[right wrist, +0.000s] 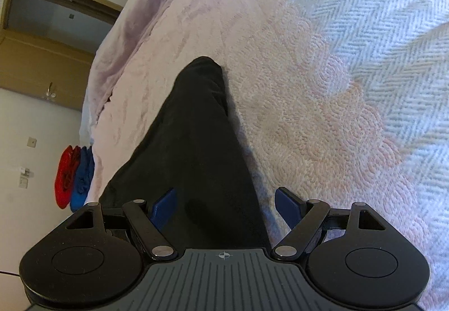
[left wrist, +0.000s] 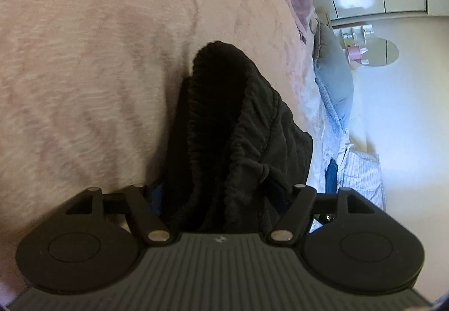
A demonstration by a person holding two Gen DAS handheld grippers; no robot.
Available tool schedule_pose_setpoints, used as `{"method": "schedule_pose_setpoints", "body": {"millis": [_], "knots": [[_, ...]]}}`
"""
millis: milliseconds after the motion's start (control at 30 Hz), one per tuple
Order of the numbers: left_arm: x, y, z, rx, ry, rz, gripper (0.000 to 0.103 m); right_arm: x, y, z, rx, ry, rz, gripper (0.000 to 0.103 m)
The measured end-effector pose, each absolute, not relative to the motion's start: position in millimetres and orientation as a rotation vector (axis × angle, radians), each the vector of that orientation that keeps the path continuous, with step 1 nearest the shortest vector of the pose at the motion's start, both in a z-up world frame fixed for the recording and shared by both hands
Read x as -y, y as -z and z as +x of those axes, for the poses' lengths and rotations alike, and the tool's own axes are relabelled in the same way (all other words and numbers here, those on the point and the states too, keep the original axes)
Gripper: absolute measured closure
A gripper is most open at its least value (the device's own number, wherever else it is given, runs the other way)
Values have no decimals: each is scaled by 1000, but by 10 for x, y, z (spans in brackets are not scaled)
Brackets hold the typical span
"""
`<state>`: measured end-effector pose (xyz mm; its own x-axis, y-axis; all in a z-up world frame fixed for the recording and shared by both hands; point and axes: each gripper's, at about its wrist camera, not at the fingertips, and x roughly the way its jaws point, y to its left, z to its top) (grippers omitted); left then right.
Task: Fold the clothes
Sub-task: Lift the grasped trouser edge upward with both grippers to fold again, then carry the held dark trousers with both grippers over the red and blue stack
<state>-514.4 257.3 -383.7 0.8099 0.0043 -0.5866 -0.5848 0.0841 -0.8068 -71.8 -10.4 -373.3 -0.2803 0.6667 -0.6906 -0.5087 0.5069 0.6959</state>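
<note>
Black trousers lie on a pink quilted bedspread (left wrist: 84, 72). In the left wrist view their gathered elastic waistband (left wrist: 224, 114) with its drawstring bunches up between the fingers of my left gripper (left wrist: 224, 198). The cloth hides most of both fingers; only a blue sliver of the left finger (left wrist: 156, 194) shows, set wide. In the right wrist view a long black trouser leg (right wrist: 202, 142) runs away from my right gripper (right wrist: 227, 207). Its blue fingers (right wrist: 164, 207) stand wide apart on either side of the cloth and do not pinch it.
A mauve blanket (right wrist: 146, 16) is heaped at the far edge of the bed. A white and grey herringbone cover (right wrist: 378, 16) lies to the right. Grey pillow (left wrist: 335, 78) and striped bedding (left wrist: 362, 170) sit beside the bed. Red and blue items (right wrist: 73, 179) hang by the wall.
</note>
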Motion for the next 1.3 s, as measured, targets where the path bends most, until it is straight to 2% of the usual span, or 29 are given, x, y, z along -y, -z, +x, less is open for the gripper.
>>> {"method": "schedule_pose_setpoints", "body": {"millis": [133, 433, 467, 500, 667, 967, 1300], "knots": [[-2553, 3827, -5155, -495, -458, -1415, 49, 66, 3825, -706, -1483, -1157, 169, 23], [-2524, 3861, -5223, -472, -460, -1421, 50, -54, 4089, -677, -1536, -1238, 260, 25], [-2515, 3854, -5226, -468, -463, -1420, 52, -95, 4085, -700, -1538, -1250, 244, 43], [-2505, 3847, -5229, -463, -465, -1420, 55, -137, 4081, -722, -1541, -1263, 227, 51], [-2430, 3702, -5205, -454, -474, -1395, 63, -111, 3961, -720, -1565, -1294, 257, 79], [-2215, 2918, -5377, -341, -556, -1385, 66, -279, 3163, -785, -1585, -1364, 274, 81], [-2343, 1819, -6177, -166, -722, -1324, 66, -1211, 2260, -1332, -1611, -1554, 260, 81]]}}
